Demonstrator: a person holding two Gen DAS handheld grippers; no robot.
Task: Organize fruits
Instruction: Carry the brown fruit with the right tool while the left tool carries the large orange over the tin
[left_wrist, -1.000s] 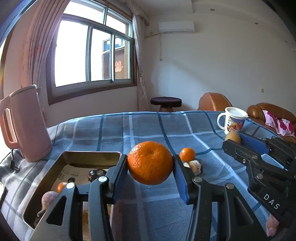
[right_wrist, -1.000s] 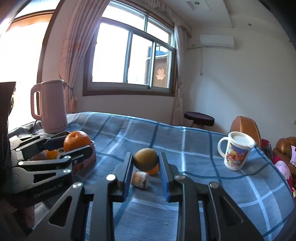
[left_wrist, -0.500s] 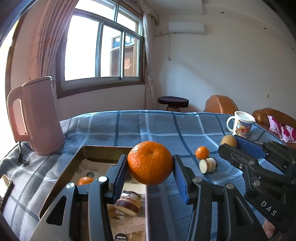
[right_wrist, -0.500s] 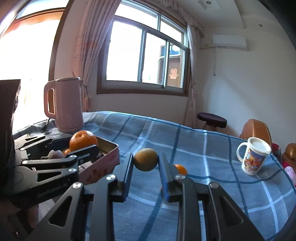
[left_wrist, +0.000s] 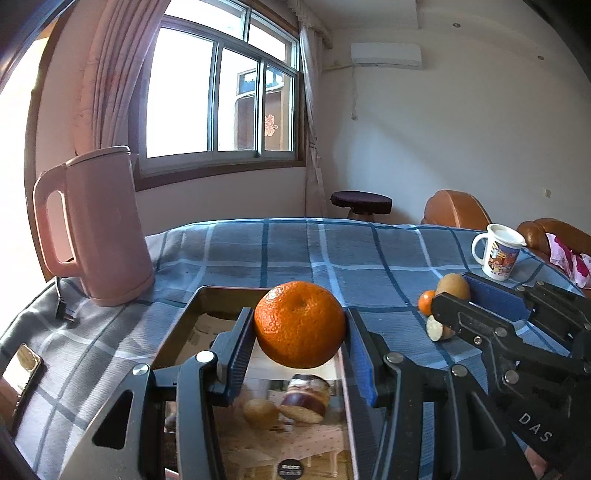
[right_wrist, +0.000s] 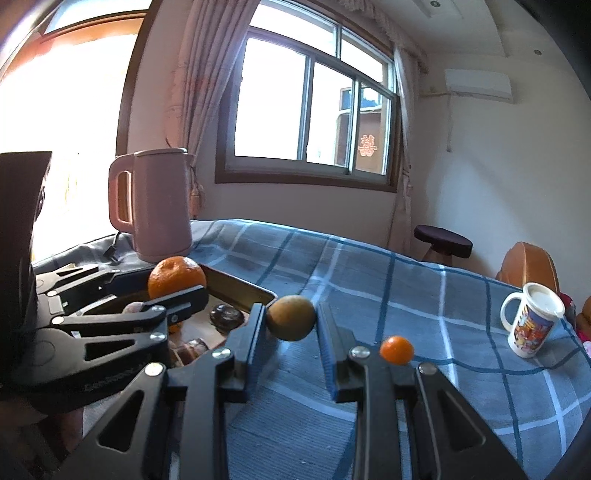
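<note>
My left gripper (left_wrist: 300, 334) is shut on a large orange (left_wrist: 300, 329) and holds it above the metal tray (left_wrist: 221, 295). The tray holds several fruits, among them a cut purple-skinned piece (left_wrist: 304, 398) and a small brown fruit (left_wrist: 260, 413). My right gripper (right_wrist: 291, 325) is shut on a brown round fruit (right_wrist: 290, 317), just right of the tray (right_wrist: 240, 291) and above the cloth. In the left wrist view the right gripper (left_wrist: 465, 295) shows at the right with the brown fruit (left_wrist: 452, 286). A small orange (right_wrist: 397, 350) and a cut piece (left_wrist: 437, 328) lie on the cloth.
A pink kettle (left_wrist: 96, 229) stands at the back left by the tray, its plug (left_wrist: 64, 312) on the cloth. A printed white mug (right_wrist: 532, 325) stands at the right. A phone (left_wrist: 22, 369) lies at the left edge. The table has a blue checked cloth (left_wrist: 332, 251).
Both grippers have moved left with their fruits. The large orange now hangs over the tray, and the brown fruit has come next to the tray's right side.
</note>
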